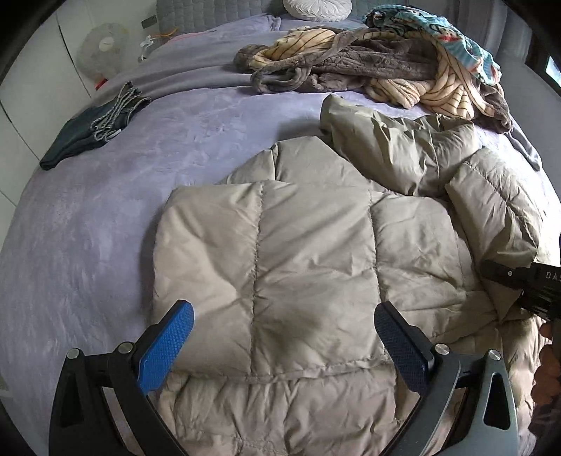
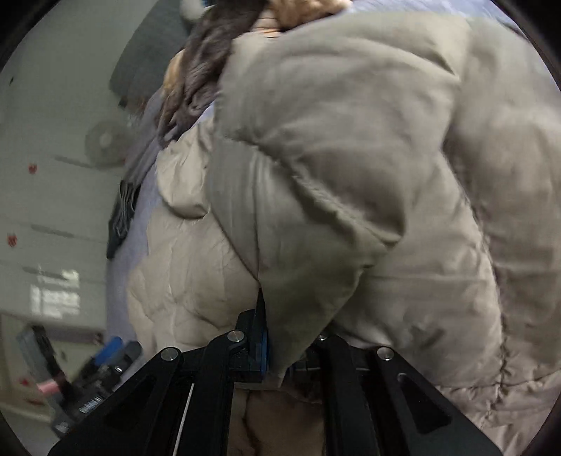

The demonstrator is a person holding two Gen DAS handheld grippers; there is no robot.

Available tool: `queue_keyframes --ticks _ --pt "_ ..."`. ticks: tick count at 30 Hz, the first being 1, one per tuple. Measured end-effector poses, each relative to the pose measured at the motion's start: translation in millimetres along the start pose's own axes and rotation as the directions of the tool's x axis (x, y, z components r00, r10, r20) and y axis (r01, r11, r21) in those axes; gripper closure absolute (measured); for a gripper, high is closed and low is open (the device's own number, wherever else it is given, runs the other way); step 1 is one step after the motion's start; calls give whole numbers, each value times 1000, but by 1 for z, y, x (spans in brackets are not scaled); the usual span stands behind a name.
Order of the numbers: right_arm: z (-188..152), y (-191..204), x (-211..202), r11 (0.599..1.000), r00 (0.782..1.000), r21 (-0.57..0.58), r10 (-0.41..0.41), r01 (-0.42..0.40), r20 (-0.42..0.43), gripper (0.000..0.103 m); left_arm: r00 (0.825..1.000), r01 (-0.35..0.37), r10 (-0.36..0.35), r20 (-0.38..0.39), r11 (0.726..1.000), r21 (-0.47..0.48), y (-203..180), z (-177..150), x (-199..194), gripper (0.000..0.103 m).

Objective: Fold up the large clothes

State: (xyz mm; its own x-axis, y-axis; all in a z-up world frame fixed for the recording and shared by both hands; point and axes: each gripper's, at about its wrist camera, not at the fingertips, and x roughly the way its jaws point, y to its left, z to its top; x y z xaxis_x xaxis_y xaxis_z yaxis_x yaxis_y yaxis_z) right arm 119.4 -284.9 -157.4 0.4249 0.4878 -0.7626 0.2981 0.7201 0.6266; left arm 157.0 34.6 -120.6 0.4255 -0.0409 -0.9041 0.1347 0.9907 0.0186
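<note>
A beige quilted puffer jacket [image 1: 315, 252] lies on the lavender bed cover [image 1: 87, 228], with one side folded over its body. My left gripper [image 1: 284, 310] hovers open just above the jacket's near part, blue pads wide apart and nothing between them. The right gripper's black body [image 1: 522, 286] enters at the right edge over the jacket's bunched side. In the right wrist view my right gripper [image 2: 287, 336] is shut on a fold of the jacket [image 2: 350, 175], which hangs raised and fills most of that view. The fabric hides its right finger.
A pile of brown, striped and patterned clothes [image 1: 385, 66] sits at the far side of the bed. A dark folded garment [image 1: 87, 129] lies at the left. A white cushion [image 1: 315, 8] and a fan [image 1: 101, 49] are beyond. A person's hand [image 1: 550, 364] shows at the right edge.
</note>
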Motion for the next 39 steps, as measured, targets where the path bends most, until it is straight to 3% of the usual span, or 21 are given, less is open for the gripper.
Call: queue_keyframes --ticks 2,3,4,8,11,12,14,15,18,20,21,23,26,27,29,31,34,35,39 --pt "0 7 -8 1000 1000 -12 -12 12 -2 77 1000 23 -23 -7 1000 5 1 5 1 0" --pt "0 8 -13 1000 1000 -18 -8 8 0 55 999 32 -32 -7 999 8 1 7 1 0" --pt "-1 12 -22 1000 1000 -25 6 -5 6 39 999 40 -40 -6 999 11 1 9 2 0" --pt "-2 11 -52 999 997 16 47 -48 68 39 998 70 -70 -6 998 -4 4 14 6 0" --pt "13 -12 -69 990 987 127 45 -65 154 39 993 113 -114 -14 993 -40 9 15 7 0" --pt "20 -18 -70 983 983 167 51 -81 174 39 991 130 -131 -16 990 -56 12 14 8 0" --pt "29 -25 -72 963 973 239 70 -123 218 61 987 161 -162 -15 984 -77 19 13 8 0" --pt "35 -22 -69 958 972 256 69 -127 225 92 985 172 -173 -13 982 -82 21 13 7 0" --pt "41 11 -66 977 964 162 98 -142 249 95 971 236 -238 5 964 -123 37 13 6 0" --pt "38 52 -54 993 971 -5 114 -116 209 95 952 305 -306 22 938 -163 49 13 6 0" --pt "33 75 -45 991 979 -97 108 -92 171 95 932 360 -359 40 911 -200 59 12 5 0" --pt "11 117 -20 959 994 -285 39 -9 101 95 902 428 -428 56 868 -253 71 12 7 0" --pt "-21 145 14 897 997 -434 -75 81 31 90 864 494 -500 58 822 -282 76 13 11 0" --pt "-29 147 21 884 994 -456 -106 103 20 89 855 509 -515 56 814 -281 75 13 12 0" --pt "-44 148 36 859 986 -493 -165 135 -18 80 817 563 -575 45 778 -278 67 15 16 0" --pt "-56 144 43 845 978 -514 -200 145 -53 58 789 597 -613 41 750 -284 61 16 20 0" --pt "-66 144 35 834 976 -530 -213 153 -53 52 751 636 -660 26 711 -301 50 18 27 0" --pt "-67 142 30 840 976 -522 -209 149 -57 50 742 641 -670 14 703 -309 45 19 32 0" --pt "-65 107 -8 902 984 -421 -149 95 -96 41 749 624 -662 -25 717 -311 31 20 40 0"
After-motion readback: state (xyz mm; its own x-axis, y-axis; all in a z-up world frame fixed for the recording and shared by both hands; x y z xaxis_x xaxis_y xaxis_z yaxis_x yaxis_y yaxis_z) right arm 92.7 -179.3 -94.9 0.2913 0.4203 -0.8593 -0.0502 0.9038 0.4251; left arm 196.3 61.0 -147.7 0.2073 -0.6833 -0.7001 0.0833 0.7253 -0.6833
